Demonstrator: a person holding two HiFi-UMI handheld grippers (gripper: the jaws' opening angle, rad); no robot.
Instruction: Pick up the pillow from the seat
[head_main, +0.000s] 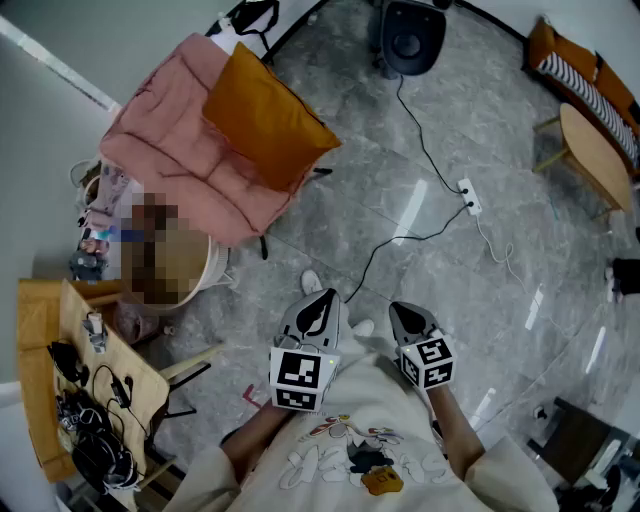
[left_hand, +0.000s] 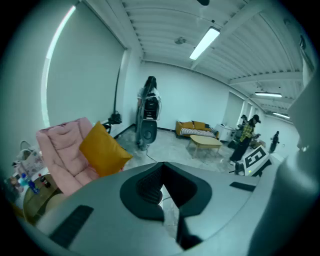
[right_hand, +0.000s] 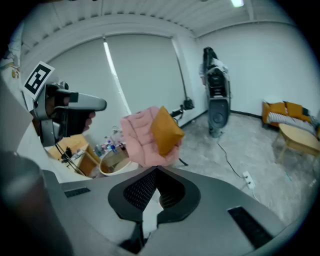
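An orange pillow (head_main: 265, 115) leans on the back and seat of a pink padded chair (head_main: 175, 160) at the upper left. The same pillow (left_hand: 102, 149) shows left of centre in the left gripper view, and in the right gripper view the pillow (right_hand: 165, 131) lies straight ahead on the chair (right_hand: 137, 137). My left gripper (head_main: 322, 300) and right gripper (head_main: 405, 312) are held side by side close to my body, well short of the chair. Both are shut with nothing between the jaws.
A black cable and white power strip (head_main: 468, 196) cross the floor between me and a black standing device (head_main: 408, 35). A round tub (head_main: 195, 270) and a wooden table (head_main: 60, 340) with cables stand left. A sofa and oval coffee table (head_main: 595, 150) are at the right.
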